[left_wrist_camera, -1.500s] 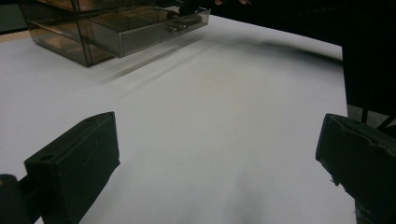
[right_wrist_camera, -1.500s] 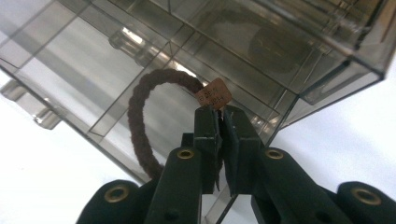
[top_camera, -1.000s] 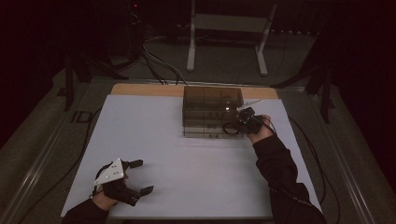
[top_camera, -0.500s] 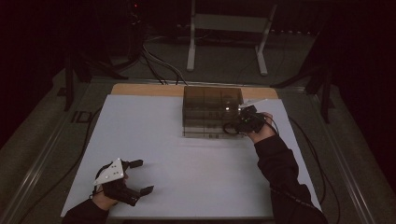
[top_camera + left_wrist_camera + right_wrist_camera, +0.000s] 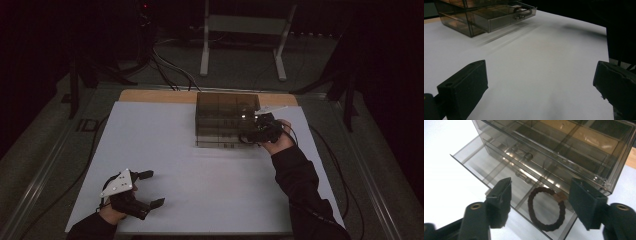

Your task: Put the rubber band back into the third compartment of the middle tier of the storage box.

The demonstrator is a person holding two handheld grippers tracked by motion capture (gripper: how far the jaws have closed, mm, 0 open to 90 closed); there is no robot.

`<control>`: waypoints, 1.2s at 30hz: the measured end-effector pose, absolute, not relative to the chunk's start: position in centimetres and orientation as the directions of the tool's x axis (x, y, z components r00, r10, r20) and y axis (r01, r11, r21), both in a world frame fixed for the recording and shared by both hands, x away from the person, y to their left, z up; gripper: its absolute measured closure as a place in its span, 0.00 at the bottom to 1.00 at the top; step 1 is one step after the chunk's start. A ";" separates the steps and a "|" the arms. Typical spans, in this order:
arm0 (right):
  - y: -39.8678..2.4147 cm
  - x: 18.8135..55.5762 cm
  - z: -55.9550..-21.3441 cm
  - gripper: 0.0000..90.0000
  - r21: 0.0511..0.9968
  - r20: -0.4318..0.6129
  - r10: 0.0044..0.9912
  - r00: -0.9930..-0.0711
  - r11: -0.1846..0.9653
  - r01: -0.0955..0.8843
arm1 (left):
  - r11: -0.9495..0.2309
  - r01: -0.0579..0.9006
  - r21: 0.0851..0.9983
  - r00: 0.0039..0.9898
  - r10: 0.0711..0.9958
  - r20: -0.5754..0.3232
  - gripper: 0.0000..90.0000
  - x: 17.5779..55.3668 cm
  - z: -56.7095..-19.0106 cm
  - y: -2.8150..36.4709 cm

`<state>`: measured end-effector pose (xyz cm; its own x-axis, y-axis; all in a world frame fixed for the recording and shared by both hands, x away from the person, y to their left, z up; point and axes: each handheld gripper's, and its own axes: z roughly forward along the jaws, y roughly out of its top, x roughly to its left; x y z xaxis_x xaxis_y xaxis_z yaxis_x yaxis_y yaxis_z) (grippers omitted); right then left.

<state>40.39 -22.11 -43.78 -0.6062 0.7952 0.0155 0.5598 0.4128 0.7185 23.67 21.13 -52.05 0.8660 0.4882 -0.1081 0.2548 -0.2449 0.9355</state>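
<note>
A smoked clear drawer unit [image 5: 220, 120] stands at the table's far middle, and its bottom drawer [image 5: 499, 170] is pulled out. In that drawer's near compartment a dark brown hair tie [image 5: 546, 208] lies flat. My right gripper [image 5: 540, 185] hovers open just above it, one jaw on each side, touching nothing. From above, the right gripper [image 5: 255, 129] is at the unit's right front corner. My left gripper [image 5: 151, 188] rests open and empty near the table's front left. In the left gripper view, the left gripper [image 5: 541, 75] faces the drawer unit [image 5: 486, 15] from far off.
White paper [image 5: 200, 170] covers the table, with a wooden strip [image 5: 150, 95] along the far edge. Cables [image 5: 170, 70] and a white stand [image 5: 240, 35] are on the floor beyond. A cable [image 5: 330, 150] trails from the right gripper along the table's right side.
The right hand has shifted and tilted slightly at the drawer unit. The left gripper has stayed in place.
</note>
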 end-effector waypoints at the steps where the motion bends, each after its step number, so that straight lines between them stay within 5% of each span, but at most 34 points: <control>1: -22.0 40.3 -43.7 0.32 0.722 0.015 0.795 -0.606 0.410 0.557 | -0.241 0.256 0.936 0.866 0.488 -0.111 0.00 23.7 -52.1 21.1; 15: -21.5 39.4 -42.0 0.03 0.775 0.040 0.792 -0.609 0.360 0.520 | -0.238 0.258 0.936 0.865 0.488 -0.114 0.00 23.7 -52.0 21.0; 36: -20.3 36.8 -41.3 0.00 0.814 0.037 0.757 -0.652 0.356 0.459 | -0.244 0.246 0.938 0.869 0.484 -0.102 0.00 23.3 -51.9 21.2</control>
